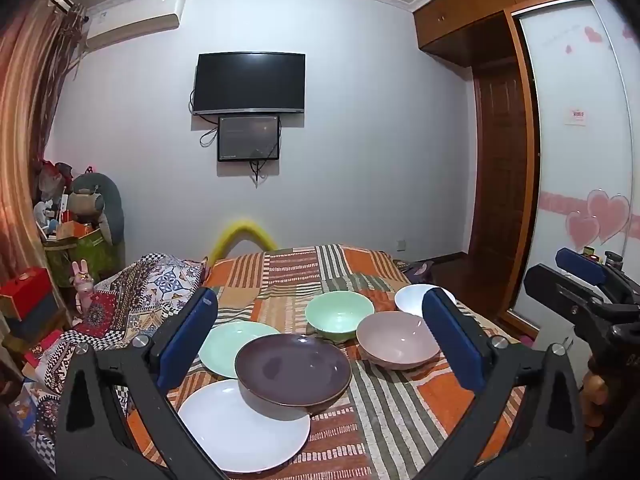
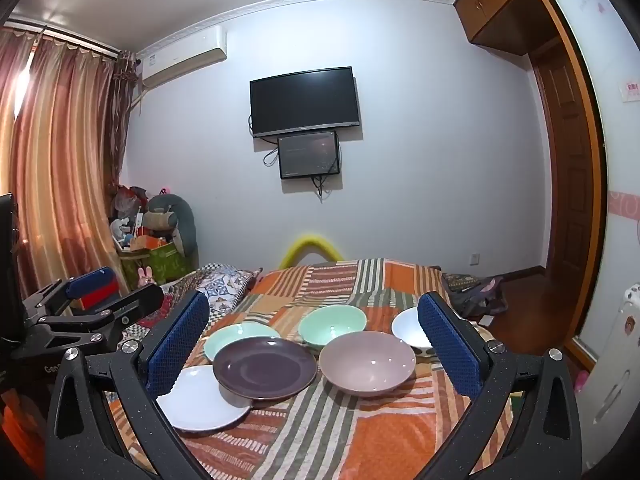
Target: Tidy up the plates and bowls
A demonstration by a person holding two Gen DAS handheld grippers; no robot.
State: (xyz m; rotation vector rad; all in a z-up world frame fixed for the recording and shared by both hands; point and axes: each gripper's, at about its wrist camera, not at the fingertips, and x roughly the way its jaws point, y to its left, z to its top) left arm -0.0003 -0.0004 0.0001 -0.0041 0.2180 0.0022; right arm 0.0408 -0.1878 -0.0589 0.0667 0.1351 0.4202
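On the striped bedspread (image 1: 384, 412) lie three plates: a dark purple plate (image 1: 293, 370) overlapping a white plate (image 1: 240, 432) and a mint plate (image 1: 228, 346). Behind them stand a mint bowl (image 1: 338, 315), a pink bowl (image 1: 396, 338) and a white bowl (image 1: 414, 299). My left gripper (image 1: 320, 344) is open and empty above the plates. My right gripper (image 2: 316, 344) is open and empty; its view shows the purple plate (image 2: 265, 367), white plate (image 2: 202, 402), mint plate (image 2: 236, 338), pink bowl (image 2: 367, 362), mint bowl (image 2: 332, 325) and white bowl (image 2: 410, 327).
A patterned quilt (image 1: 132, 300) is bunched at the bed's left side. Boxes and soft toys (image 1: 80, 224) pile up in the left corner. A wardrobe with a sliding door (image 1: 580, 160) stands on the right. A television (image 1: 249, 83) hangs on the far wall.
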